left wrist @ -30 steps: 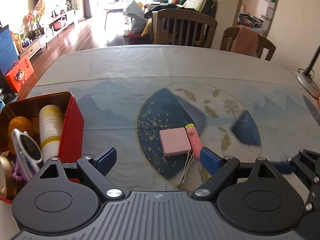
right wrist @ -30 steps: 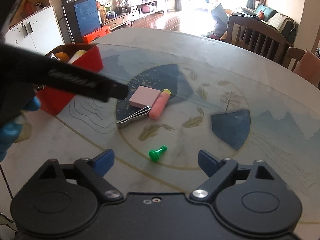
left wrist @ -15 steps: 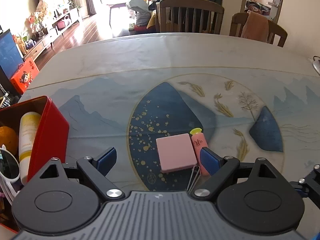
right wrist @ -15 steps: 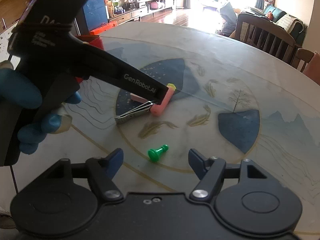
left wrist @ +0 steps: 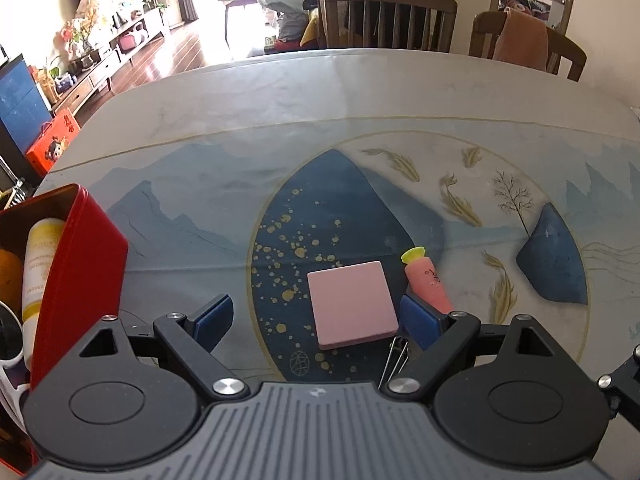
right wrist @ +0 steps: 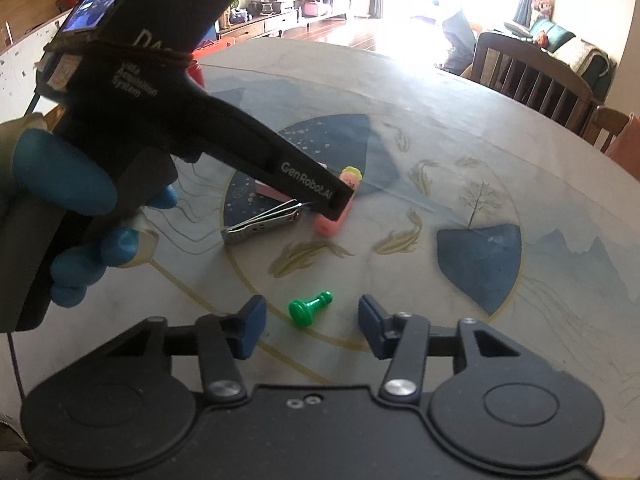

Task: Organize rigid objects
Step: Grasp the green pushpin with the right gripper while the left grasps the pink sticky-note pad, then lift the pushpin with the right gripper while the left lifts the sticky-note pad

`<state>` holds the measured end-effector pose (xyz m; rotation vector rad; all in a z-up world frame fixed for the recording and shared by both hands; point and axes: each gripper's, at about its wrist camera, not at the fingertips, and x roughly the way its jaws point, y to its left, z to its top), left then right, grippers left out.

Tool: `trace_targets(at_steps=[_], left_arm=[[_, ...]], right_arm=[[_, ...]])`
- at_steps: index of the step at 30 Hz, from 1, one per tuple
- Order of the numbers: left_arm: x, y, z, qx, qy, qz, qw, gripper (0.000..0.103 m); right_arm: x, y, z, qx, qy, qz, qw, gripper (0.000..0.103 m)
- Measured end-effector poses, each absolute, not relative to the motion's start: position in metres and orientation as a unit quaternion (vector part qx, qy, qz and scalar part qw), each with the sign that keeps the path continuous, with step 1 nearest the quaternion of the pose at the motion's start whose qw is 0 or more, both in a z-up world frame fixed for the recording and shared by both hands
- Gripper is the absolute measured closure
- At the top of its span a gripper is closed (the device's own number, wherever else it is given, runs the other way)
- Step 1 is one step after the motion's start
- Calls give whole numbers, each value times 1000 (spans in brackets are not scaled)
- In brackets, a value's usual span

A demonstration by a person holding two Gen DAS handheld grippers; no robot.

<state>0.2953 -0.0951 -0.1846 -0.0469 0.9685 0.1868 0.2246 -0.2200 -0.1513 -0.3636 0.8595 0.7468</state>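
Right gripper [right wrist: 310, 322] jaws just closing, now narrow, not touching green pawn [right wrist: 307, 309] between them – pick imminent. Left gripper [left wrist: 316, 320] wide, lowered over pink square [left wrist: 351, 304] – not gripped.

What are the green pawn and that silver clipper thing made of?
Green pawn: probably plastic, with a uniform bright colour and a soft sheen. Nail clipper: looks like polished metal, silvery with bright glints along its thin lever.
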Motion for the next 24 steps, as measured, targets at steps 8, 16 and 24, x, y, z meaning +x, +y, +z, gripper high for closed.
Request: trace_targets(at_steps=[8, 16, 24], left_arm=[[294, -97, -180, -31, 460, 66, 885, 54], [291, -92, -175, -31, 464, 72, 882, 61], [265, -76, -159, -49, 458, 67, 885, 61]], right_arm=[[221, -219, -151, -168, 395, 354, 831, 88], [218, -225, -146, -163, 395, 340, 838, 89], [211, -231, -124, -144, 388, 322, 852, 89]])
